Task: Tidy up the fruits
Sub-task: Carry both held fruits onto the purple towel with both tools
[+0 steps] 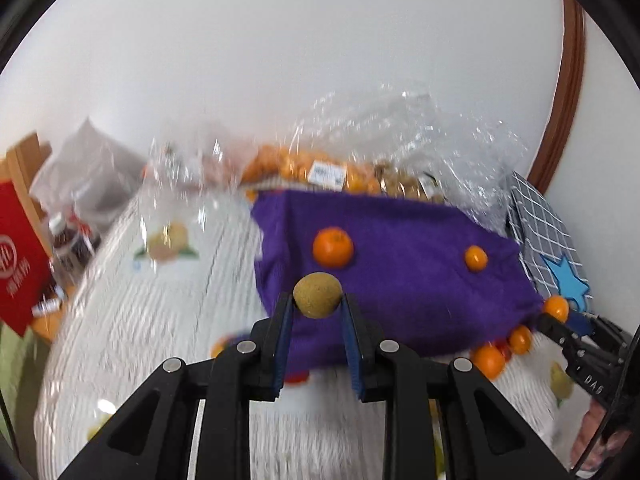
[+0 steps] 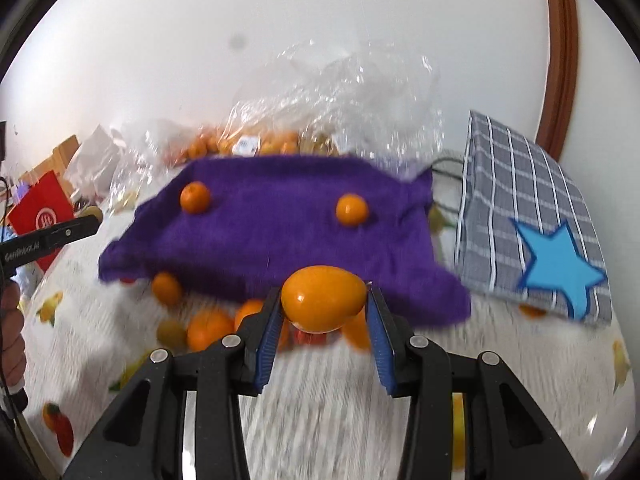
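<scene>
The left hand-held gripper [image 1: 318,300] pinches a brownish-green fruit [image 1: 318,294] while the right hand-held gripper [image 2: 324,304] pinches an orange fruit [image 2: 323,298] above the purple cloth [image 2: 280,236].

Both views are fisheye and look forward along their own gripper fingers, which fill the lower middle of each frame, down at a slant toward the wall. The left wrist view sits left of the purple cloth [image 1: 392,276], close above it; the right wrist view faces the cloth [image 2: 280,232] more squarely. Both share the cloth, the plastic bags [image 1: 420,140] [image 2: 340,92] behind it and the checked bag [image 1: 540,224] [image 2: 520,200] at right.
</scene>
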The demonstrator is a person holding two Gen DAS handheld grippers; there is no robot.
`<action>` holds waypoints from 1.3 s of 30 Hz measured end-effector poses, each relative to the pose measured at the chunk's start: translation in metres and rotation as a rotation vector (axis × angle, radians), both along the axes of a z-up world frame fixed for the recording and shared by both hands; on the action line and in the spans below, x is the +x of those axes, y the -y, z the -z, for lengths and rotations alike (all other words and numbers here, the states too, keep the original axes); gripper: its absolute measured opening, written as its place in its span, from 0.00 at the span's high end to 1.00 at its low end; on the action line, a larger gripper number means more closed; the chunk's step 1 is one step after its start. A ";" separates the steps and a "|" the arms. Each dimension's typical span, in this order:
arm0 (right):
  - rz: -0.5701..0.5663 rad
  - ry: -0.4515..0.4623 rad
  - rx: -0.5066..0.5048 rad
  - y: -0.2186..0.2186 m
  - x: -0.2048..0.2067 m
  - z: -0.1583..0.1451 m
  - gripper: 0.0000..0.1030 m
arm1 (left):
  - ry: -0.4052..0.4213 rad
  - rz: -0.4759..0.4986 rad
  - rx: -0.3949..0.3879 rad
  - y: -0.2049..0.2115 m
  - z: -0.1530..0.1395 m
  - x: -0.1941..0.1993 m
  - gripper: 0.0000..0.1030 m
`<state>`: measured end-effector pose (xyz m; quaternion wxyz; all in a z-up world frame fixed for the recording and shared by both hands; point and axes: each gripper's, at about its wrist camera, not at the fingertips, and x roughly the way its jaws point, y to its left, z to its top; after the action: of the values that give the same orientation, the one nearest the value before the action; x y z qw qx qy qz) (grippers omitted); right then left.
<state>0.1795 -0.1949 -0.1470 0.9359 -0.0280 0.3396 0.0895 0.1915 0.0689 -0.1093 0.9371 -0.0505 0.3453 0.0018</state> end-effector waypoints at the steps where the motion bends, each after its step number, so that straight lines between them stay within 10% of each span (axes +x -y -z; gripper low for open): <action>1: 0.003 0.004 0.003 -0.001 0.008 -0.002 0.60 | 0.006 -0.002 0.003 0.001 0.000 0.006 0.77; 13: 0.040 -0.005 0.016 0.000 0.091 0.008 0.60 | -0.014 -0.010 -0.020 0.006 0.040 0.068 0.77; 39: 0.024 -0.100 0.012 0.007 0.110 0.048 0.60 | -0.096 0.043 -0.056 0.014 0.069 0.081 0.77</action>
<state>0.2893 -0.2017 -0.1946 0.9188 -0.0140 0.3859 0.0816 0.2723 0.0551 -0.1779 0.9176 -0.0691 0.3907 -0.0256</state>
